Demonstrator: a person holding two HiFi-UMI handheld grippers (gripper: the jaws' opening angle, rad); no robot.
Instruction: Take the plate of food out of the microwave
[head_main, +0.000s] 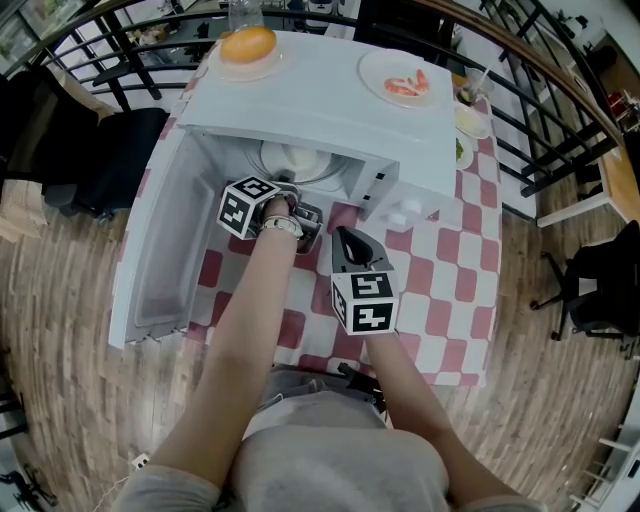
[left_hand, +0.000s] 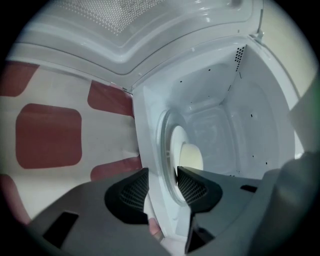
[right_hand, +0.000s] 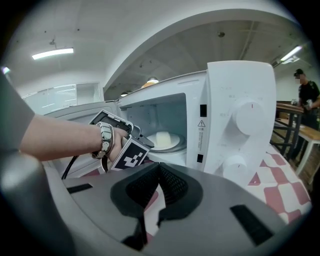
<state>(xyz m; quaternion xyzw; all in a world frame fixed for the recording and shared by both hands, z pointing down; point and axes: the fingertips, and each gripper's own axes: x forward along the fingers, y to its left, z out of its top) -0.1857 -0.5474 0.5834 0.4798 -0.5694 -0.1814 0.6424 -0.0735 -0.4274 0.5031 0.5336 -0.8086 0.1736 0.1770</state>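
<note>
Plate of food (head_main: 300, 160) is pictured on the glass turntable (left_hand: 166, 145) inside the open microwave (head_main: 330, 110), which takes up the far left part of the checked tabletop (head_main: 445, 270). The door (head_main: 160, 240) is swung out over the left edge. The left claw (left_hand: 161, 182) is held at the mouth of the oven, its jaws set narrowly apart and nothing gripped. The front sill (left_hand: 147, 150) and the near rim of the turntable are seen through the gap, with the plate just beyond the pad tips, deeper in. The right claw (right_hand: 159, 167) is kept closed and empty over the middle of the tabletop, toward the near edge, well apart from the plate.

The step in hand is judged to be the reach for the plate's rim. It would be done best if the left claw were carried over the sill, levelled with the plate, and closed on the near rim alone, not on the turntable beneath. The plate should then be lifted slightly and drawn straight out, kept flat so that the pale food (left_hand: 194, 159) is not tipped.
</note>
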